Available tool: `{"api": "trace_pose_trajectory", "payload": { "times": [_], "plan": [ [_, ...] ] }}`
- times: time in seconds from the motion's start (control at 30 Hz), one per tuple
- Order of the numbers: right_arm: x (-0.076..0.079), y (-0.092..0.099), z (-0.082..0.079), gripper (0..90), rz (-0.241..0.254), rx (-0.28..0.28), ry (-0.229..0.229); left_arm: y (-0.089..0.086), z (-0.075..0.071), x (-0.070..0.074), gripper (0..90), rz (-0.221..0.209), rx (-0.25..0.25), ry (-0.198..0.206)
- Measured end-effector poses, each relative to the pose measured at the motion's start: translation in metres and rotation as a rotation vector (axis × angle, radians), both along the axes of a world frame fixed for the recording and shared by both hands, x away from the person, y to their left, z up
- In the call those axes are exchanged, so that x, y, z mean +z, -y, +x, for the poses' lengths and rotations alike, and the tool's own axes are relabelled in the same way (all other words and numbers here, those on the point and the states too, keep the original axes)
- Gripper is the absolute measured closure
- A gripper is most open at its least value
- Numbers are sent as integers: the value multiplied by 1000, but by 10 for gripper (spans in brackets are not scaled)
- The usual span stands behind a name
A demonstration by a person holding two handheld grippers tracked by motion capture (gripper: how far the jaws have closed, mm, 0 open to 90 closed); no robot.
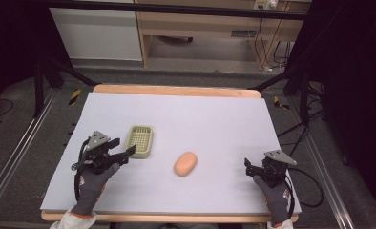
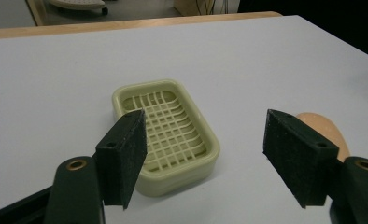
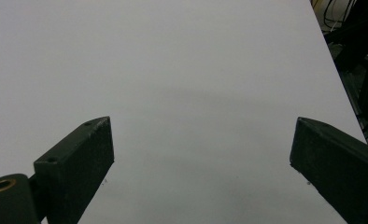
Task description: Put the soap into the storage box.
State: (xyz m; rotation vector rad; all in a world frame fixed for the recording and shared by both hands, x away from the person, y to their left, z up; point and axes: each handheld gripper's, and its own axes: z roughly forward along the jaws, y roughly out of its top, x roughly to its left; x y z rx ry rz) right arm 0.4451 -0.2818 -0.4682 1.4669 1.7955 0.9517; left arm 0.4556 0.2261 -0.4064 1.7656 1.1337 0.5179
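Observation:
A pale green soap dish (image 1: pixel 141 141) with a slatted grid floor lies left of centre on the white table; it is empty. An orange oval soap bar (image 1: pixel 185 163) lies to its right, apart from it. My left gripper (image 1: pixel 120 149) hovers just left of the dish, open, nothing between its jaws. In the left gripper view the soap dish (image 2: pixel 167 133) sits ahead between the spread jaws of the left gripper (image 2: pixel 205 156), and the soap bar (image 2: pixel 330 133) peeks out behind the right jaw. My right gripper (image 1: pixel 252 167) is open near the table's right front; the right gripper (image 3: pixel 201 163) faces bare table.
The white table top (image 1: pixel 214 119) has a wooden rim at the far edge (image 1: pixel 176 89). Black frame legs and cables (image 1: pixel 300 95) stand beyond the table's right side. Wooden furniture (image 1: pixel 200 28) stands on the floor behind.

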Motion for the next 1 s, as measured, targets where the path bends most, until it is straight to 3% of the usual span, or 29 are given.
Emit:
{"api": "trace_pose_trajectory", "payload": {
  "times": [0.3,0.57,1.0],
  "plan": [
    [0,1,1,46,22,13,-4,26,10,6,288,0,-45,-1],
    [-2,0,1,51,30,18,2,49,14,2,282,31,-81,-12],
    [-5,-4,-1,60,22,48,-17,71,10,-9,276,71,-122,-32]
  ]
}}
